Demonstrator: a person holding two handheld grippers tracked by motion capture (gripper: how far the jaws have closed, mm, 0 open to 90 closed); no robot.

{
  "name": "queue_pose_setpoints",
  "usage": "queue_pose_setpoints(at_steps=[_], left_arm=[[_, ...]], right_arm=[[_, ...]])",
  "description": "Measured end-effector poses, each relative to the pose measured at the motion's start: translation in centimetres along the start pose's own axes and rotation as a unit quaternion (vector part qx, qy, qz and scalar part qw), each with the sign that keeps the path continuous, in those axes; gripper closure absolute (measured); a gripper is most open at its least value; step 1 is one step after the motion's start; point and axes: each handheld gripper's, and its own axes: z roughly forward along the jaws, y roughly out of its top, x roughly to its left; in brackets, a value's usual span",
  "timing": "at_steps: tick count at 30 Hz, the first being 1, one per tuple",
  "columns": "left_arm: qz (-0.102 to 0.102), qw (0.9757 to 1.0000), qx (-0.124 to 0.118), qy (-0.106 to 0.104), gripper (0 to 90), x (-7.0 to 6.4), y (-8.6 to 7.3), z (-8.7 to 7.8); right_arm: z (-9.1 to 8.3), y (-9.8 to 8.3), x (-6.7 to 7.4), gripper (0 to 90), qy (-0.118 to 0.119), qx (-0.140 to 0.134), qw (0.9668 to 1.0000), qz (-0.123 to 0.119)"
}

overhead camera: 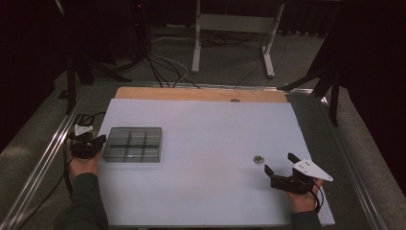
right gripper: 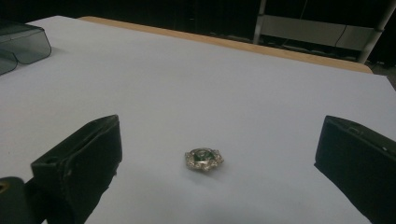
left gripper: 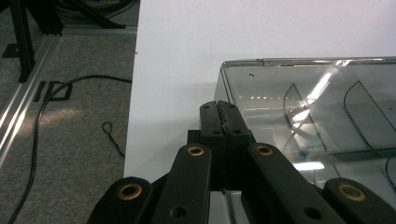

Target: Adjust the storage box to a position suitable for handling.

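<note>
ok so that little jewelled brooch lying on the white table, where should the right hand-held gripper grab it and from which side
Probably by its outer rim, coming down from above. The brooch lies flat and low on the table, so a sideways approach has little to catch. The right hand-held gripper already stands open with the brooch between its jaws.

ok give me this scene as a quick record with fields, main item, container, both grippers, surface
main item: small silver brooch with a green stone, lying flat on the sheet
container: smoky clear compartment box, lid shut, at the table's left
left gripper: fingers shut, nothing between them, at the box's near left corner
right gripper: fingers wide open, brooch ahead between them, untouched
surface: white sheet on a wooden table
</note>
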Motion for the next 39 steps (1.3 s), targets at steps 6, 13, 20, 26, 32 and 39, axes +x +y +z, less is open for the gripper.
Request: queue_pose_setpoints(at_steps=[6, 13, 20, 26, 32, 39], left_arm=[[0.002, 1.0, 0.003, -0.004, 90.0, -0.3, 0.0, 0.2], [0.002, 1.0, 0.004, -0.001, 90.0, -0.3, 0.0, 0.3], [0.004, 1.0, 0.005, -0.003, 90.0, -0.4, 0.0, 0.2], [0.009, 0.9999, 0.006, -0.01, 90.0, -0.9, 0.0, 0.4], [0.01, 0.9997, 0.006, -0.019, 90.0, -1.6, 0.1, 0.6], [0.006, 0.9996, 0.006, -0.029, 90.0, -2.2, 0.2, 0.9]], right_arm=[[0.0, 0.0, -0.1, 0.7, 0.0, -0.001, 1.0, 0.001], [0.0, 0.0, -0.1, 0.7, 0.0, -0.001, 1.0, 0.001], [0.0, 0.0, 0.0, 0.7, 0.001, -0.001, 1.0, 0.0], [0.0, 0.0, 0.0, 0.7, 0.001, -0.001, 1.0, 0.001], [0.0, 0.0, 0.0, 0.7, 0.001, -0.001, 1.0, 0.001], [0.0, 0.0, -0.1, 0.7, 0.002, -0.001, 1.0, 0.002]])
